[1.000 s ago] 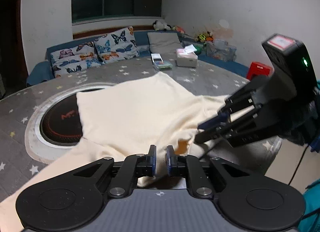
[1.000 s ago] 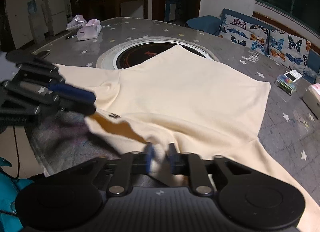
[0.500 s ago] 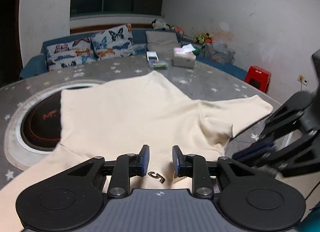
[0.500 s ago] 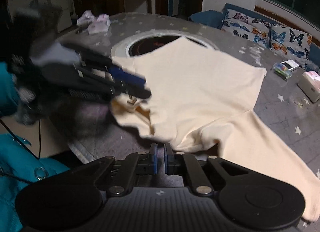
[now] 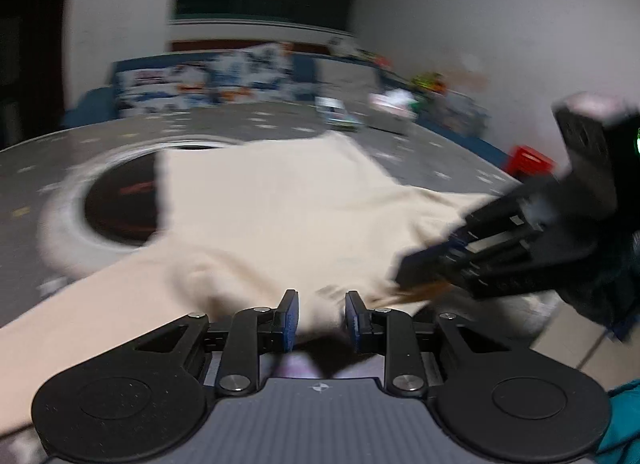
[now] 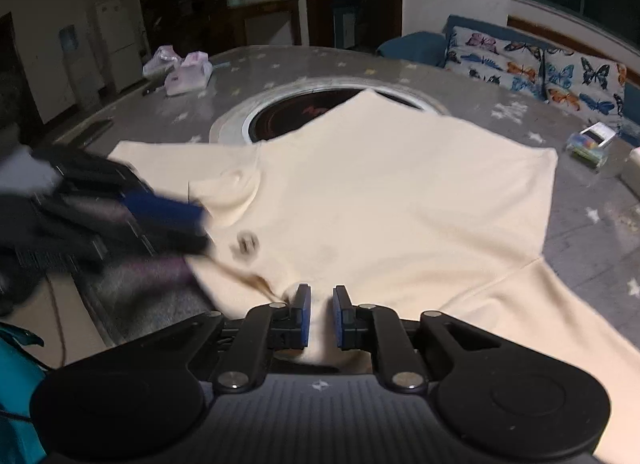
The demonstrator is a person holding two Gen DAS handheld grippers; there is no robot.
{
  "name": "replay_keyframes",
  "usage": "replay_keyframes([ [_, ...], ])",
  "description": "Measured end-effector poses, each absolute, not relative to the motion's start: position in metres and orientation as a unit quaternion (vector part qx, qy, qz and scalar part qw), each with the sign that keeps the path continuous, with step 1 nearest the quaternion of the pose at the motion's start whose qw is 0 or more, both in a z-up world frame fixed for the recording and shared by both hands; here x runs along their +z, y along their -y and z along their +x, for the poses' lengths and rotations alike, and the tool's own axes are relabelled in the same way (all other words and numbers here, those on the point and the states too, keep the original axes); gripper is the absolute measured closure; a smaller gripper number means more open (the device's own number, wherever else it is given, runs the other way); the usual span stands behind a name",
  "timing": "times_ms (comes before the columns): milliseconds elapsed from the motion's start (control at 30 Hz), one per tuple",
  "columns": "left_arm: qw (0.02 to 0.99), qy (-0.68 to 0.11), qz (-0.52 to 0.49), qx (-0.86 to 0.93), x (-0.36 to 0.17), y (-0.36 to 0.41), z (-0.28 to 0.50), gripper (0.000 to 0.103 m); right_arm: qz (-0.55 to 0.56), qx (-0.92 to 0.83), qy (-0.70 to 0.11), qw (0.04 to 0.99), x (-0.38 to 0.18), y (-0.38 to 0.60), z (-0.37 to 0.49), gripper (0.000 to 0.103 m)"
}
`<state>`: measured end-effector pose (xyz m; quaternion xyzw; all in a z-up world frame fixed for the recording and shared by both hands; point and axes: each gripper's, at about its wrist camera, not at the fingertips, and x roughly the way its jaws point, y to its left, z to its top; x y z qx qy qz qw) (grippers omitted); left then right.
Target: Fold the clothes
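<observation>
**Collar edge of the garment lies straight ahead of both pairs of fingers**

We note the cream garment (image 6: 384, 199) spread flat on the grey star-patterned counter (image 6: 304, 63), its far part overlapping the round dark inset (image 6: 280, 119) at the counter's middle. It lies neck end toward us: the collar edge sits at the near rim of the counter, the body runs away from us toward the sofa (image 6: 532, 63), and a sleeve trails off to each side. The long axis therefore runs roughly along the line both grippers point.

The left gripper (image 5: 322, 318) has its fingers spread and opening; cream cloth shows in the gap, but the pads do not press on it. The right gripper (image 6: 320, 316) shows a narrow gap between its fingers with cloth lying in that gap; we cannot tell from this view whether the pads are pinching the fabric or merely standing over it.

Both grippers sit at the collar edge, near each other, the left one toward the left shoulder, the right one toward the right. Neither is clearly nearer the cloth.

Appearance: plain cream knit, soft, lightly rumpled near the left shoulder. A brownish inner neckline (image 6: 256, 282) shows at the collar, and a small dark mark (image 6: 246, 244) just beyond it, possibly a label; the left view is motion-blurred. We judge the fold not yet begun.
</observation>
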<state>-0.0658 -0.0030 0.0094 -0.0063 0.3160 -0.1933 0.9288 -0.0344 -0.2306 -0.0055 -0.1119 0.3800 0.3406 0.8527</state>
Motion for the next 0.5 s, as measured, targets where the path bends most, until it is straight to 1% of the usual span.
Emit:
replay_keyframes([
  [133,0.947,-0.317,-0.019,-0.048,0.013,-0.049,-0.077,0.06,-0.11,0.342,-0.384,0.85,-0.006,0.232,-0.034,0.091],
  [233,0.945,-0.318,-0.02,0.072,0.01,-0.084,-0.079,0.054,-0.116,0.344,-0.383,0.85,-0.007,0.232,-0.035,0.091],
  [300,0.937,-0.318,-0.019,0.141,0.007,-0.104,-0.08,0.047,-0.115,0.344,-0.383,0.849,-0.007,0.232,-0.034,0.091],
  [400,0.926,-0.327,-0.021,0.188,0.001,-0.124,-0.08,0.046,-0.113,0.344,-0.384,0.849,-0.007,0.232,-0.033,0.091],
  [500,0.921,-0.339,-0.029,0.188,-0.006,-0.133,-0.078,0.047,-0.114,0.342,-0.385,0.85,-0.007,0.231,-0.034,0.091],
])
